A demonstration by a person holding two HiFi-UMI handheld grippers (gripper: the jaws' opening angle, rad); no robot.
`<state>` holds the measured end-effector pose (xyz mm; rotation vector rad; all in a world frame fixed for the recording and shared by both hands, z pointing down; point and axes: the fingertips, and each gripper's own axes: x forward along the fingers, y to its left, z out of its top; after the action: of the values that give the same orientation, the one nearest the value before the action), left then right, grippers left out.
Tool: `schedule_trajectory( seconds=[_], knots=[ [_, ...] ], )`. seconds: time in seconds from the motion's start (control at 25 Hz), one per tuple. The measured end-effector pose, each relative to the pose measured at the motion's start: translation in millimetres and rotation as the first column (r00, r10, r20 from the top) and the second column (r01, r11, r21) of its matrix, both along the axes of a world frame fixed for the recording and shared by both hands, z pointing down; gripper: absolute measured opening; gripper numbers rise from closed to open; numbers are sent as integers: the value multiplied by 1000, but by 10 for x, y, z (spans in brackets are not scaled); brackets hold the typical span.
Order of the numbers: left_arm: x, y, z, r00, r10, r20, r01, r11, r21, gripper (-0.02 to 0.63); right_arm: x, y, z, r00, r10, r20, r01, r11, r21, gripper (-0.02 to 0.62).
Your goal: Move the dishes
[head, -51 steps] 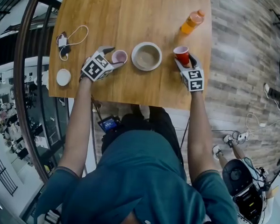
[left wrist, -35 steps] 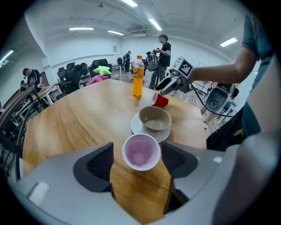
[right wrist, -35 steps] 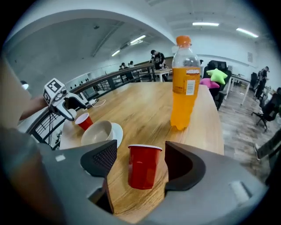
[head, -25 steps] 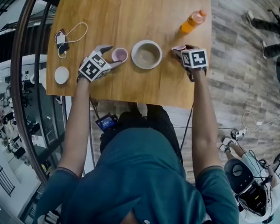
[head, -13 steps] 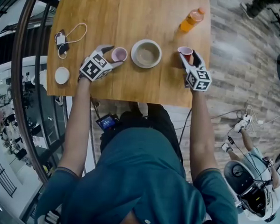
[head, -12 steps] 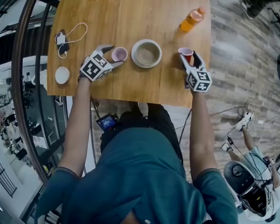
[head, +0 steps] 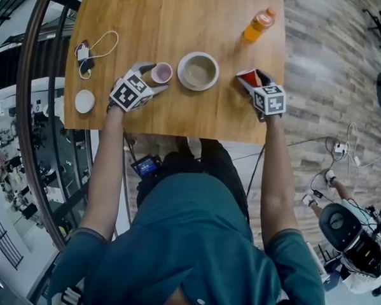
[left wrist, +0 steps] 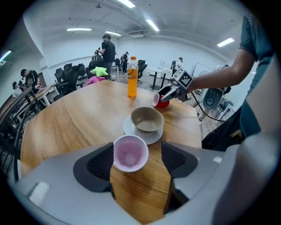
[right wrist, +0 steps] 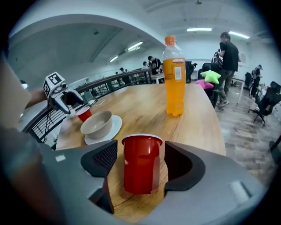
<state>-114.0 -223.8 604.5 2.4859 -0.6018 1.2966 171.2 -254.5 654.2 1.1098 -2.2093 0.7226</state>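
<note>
Cup (left wrist: 161,100), red, white-rimmed, tilts in right claw (head: 250,78).

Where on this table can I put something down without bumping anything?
The widest bare wood is the far part of the table, between the charger cable and the orange bottle. A thin strip by the near edge is free too. The row of pink cup, bowl and red cup is crowded.
</note>
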Motion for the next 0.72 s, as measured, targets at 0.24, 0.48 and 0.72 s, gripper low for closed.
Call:
schedule_trajectory(
  seconds=[0.24, 0.48, 0.72],
  knots=[
    [-53, 47, 13, 1000, -19, 7, 19, 1000, -7, 337, -112, -37, 28, 992, -124, 7, 121, 949, -292, 333],
    [-27, 71, -8, 999, -35, -2, 35, 999, -10, 337, -272, 43, 167, 947, -321, -31, 269, 839, -473, 328],
    [-20, 34, 6, 999, -43, -9, 43, 999, 1, 337, -326, -374, -353, 971, -233, 49, 234, 972, -28, 325]
  ],
)
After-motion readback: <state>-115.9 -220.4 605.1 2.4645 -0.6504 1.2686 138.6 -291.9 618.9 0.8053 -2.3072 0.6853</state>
